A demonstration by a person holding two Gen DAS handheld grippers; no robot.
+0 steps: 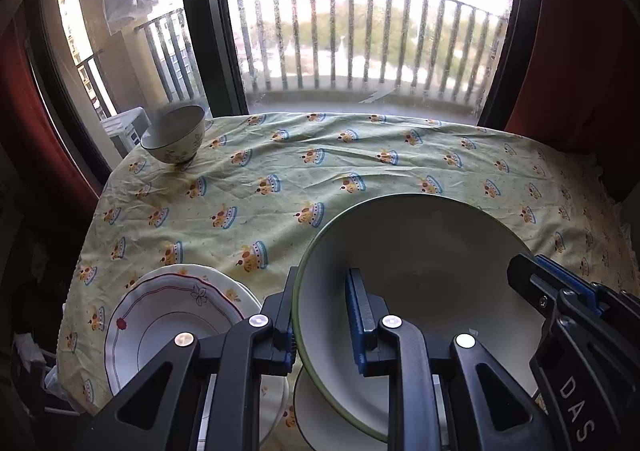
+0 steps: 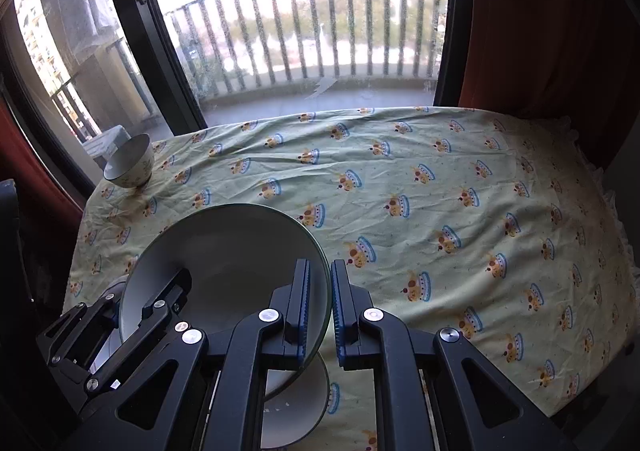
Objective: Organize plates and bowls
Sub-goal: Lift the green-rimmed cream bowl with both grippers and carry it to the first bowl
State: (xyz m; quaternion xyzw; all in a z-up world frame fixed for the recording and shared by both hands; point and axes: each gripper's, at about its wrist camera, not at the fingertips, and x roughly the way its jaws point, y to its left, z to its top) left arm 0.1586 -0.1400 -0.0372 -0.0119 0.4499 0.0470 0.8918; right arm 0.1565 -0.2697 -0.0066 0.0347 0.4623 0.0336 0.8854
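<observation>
Left hand-held gripper [image 1: 320, 315] and right hand-held gripper [image 2: 331, 307] both clamp the green-rimmed bowl [image 1: 420, 259]; small floral bowl [image 1: 174, 133] at ten o'clock.

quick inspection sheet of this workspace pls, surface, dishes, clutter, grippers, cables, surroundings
surface: table under a wrinkled yellow printed cloth
job's things: large green-rimmed bowl held up by both grippers; small floral bowl at far left corner; stacked plates near left; another white dish beneath the held bowl
clutter: nothing seen
grippers: left gripper and right gripper each clamped on the bowl's rim
cables: nothing seen
surroundings: window, balcony railing, red curtain
</observation>
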